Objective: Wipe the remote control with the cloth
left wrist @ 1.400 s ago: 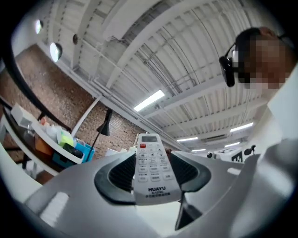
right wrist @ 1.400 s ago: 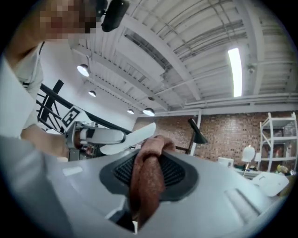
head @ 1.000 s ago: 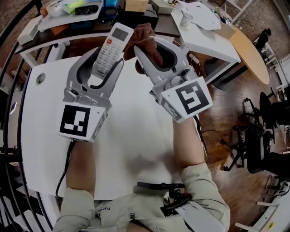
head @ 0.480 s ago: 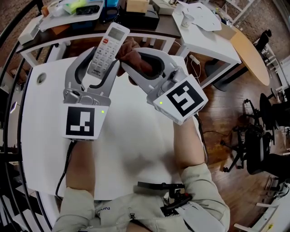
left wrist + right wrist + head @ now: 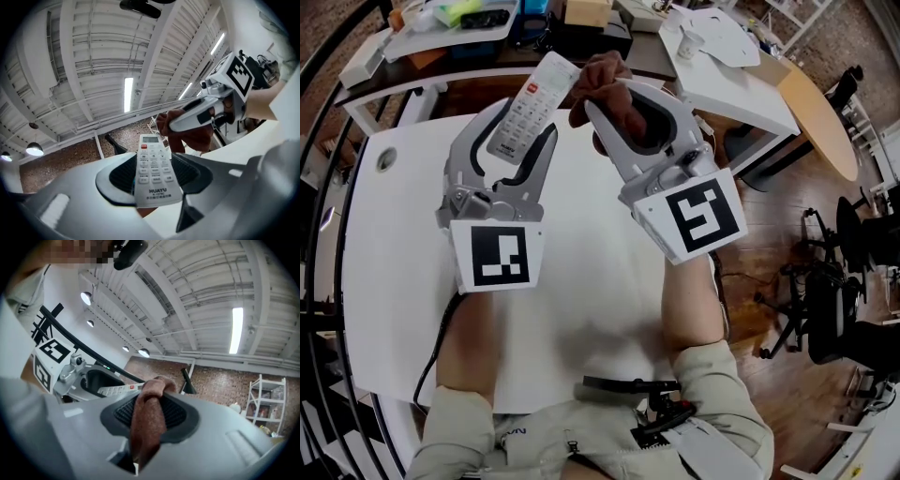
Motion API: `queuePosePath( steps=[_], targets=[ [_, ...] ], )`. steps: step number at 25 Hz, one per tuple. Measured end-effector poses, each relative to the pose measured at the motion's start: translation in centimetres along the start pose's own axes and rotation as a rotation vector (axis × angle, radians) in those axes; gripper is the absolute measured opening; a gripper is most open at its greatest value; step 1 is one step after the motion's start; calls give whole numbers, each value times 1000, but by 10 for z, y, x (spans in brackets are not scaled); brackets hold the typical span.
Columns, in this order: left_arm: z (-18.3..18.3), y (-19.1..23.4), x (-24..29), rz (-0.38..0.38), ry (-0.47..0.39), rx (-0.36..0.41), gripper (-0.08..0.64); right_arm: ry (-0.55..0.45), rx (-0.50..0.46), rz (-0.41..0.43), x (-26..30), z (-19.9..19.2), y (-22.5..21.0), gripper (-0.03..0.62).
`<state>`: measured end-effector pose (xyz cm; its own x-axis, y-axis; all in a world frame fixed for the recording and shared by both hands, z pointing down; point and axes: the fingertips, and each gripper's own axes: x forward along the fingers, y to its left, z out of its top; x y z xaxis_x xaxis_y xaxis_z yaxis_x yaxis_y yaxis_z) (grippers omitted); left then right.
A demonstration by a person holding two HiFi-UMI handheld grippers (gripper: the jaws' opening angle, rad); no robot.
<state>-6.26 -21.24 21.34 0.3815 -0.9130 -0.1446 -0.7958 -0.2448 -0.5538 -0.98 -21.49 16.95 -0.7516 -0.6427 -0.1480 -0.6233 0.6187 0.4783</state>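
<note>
My left gripper is shut on a white remote control, held up above the white table with its buttons facing the head camera. In the left gripper view the remote sits between the pads, screen end away from me. My right gripper is shut on a bunched brown cloth, right beside the remote's top end. The cloth hangs down between the pads in the right gripper view, and its tip touches the remote near the red button.
Behind the table a dark desk holds a tray, boxes and clutter. A white side table with a paper cup stands at the back right. Office chairs stand on the wood floor to the right.
The left gripper rolled, so its marker cube now faces the head camera squarely. The right gripper with the cloth swung in toward the remote, then back up to its top end.
</note>
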Motion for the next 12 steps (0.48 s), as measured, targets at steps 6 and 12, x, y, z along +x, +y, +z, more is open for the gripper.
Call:
queuePosePath(
  steps=[6, 12],
  targets=[
    [-3, -14, 3, 10, 18, 67, 244, 22, -94, -74, -2, 3, -6, 107],
    [-3, -16, 2, 13, 18, 80, 244, 82, -158, 29, 6, -5, 22, 107]
  ],
)
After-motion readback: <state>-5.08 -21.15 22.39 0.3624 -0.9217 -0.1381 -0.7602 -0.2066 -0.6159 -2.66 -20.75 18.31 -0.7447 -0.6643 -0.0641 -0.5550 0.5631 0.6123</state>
